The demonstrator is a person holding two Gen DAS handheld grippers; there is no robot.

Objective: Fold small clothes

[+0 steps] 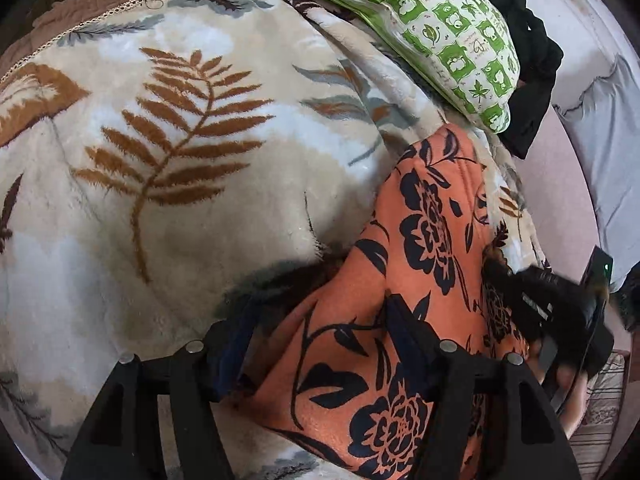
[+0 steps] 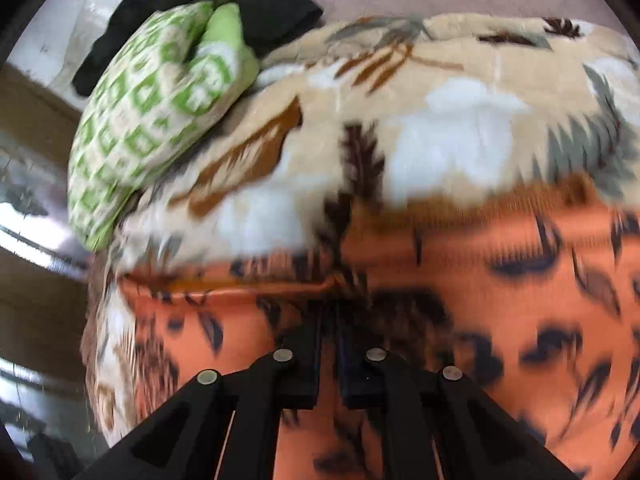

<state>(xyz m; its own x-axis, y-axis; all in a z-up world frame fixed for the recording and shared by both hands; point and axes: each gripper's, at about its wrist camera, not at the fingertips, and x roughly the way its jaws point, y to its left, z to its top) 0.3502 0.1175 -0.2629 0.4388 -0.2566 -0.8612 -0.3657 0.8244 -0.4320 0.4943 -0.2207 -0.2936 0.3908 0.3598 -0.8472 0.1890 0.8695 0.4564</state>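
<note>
Your left gripper [image 1: 320, 332] points steeply down at the bed, its two black fingers standing well apart over the near end of the orange floral garment [image 1: 420, 240]; the cloth lies between and under them, and neither pad presses on it. Your right gripper [image 2: 330, 312] also tilts steeply down, its jaws drawn together with only a thin slit between the pads, right at a raised ridge of the same garment; the picture is too blurred to tell whether a pinch of cloth is caught in them. In the left wrist view that right gripper shows as a dark, smeared shape at the garment's right edge, with part of your hand behind it. The garment is a soft, matte knit, orange with black printed flowers and leaves, lying as a long strip across the right side of the fleece blanket [image 1: 180, 140]. The blanket is thick and plushy, cream with rust-brown fern fronds, grey leaves and white patches, and its brown underside with a stitched hem shows at the far corner. Beyond the garment a plump pillow [image 1: 448, 28] in green-and-white checked cotton leans on the blanket, with a crumpled black cloth [image 1: 532, 64] bunched against its far side.
</note>
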